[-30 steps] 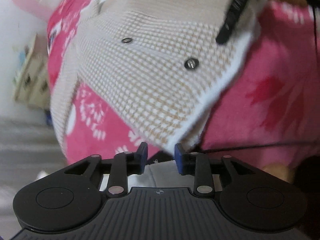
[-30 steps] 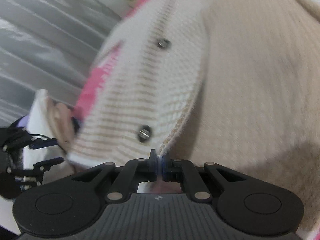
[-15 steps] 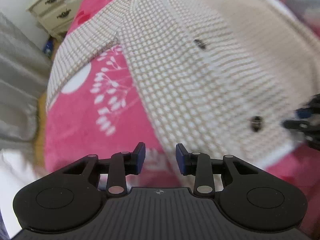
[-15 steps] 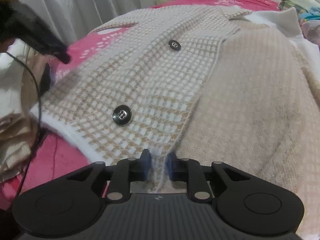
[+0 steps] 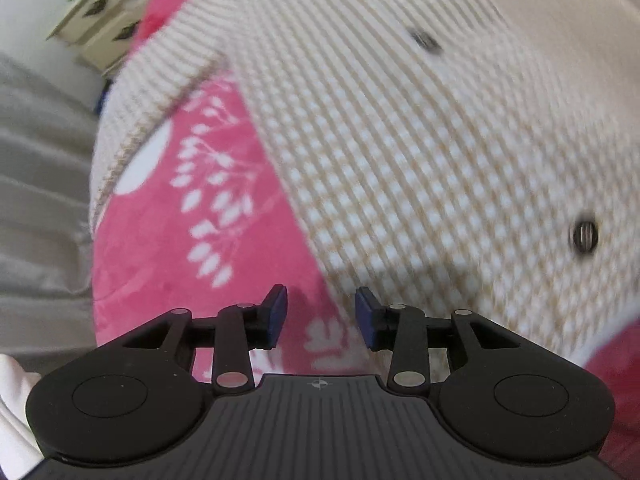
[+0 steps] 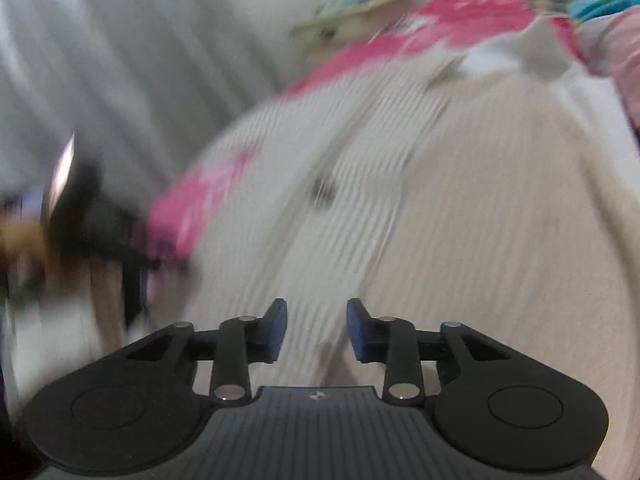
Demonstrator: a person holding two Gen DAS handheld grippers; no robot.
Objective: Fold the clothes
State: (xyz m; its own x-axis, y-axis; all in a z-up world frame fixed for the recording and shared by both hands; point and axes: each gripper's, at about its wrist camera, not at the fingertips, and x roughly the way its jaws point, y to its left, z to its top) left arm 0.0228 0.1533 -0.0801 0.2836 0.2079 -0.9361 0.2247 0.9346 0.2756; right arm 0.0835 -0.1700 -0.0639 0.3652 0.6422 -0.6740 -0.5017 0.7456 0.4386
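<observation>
Cardigan (image 5: 420, 152): woven-look check cloth, beige and white, slightly fuzzy, with dark glossy buttons (image 5: 584, 234). Blanket (image 5: 168, 264), lower left: soft pink fleece, matt. Gripper (image 5: 320, 312) body: matt black ribbed plastic, blue pads (image 5: 364, 312).

no readable text, labels, brands or numbers anywhere

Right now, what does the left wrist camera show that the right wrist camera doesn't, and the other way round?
Only the left wrist view: the white leaf print on the blanket, a second button, and the left gripper, open over the blanket.

Only the right wrist view: the jacket's plain beige side, a white collar, and the right gripper, whose jaws have just been opening, nothing pinched.

Both: the checked jacket, pink blanket, grey curtain, and blurred dresser.
</observation>
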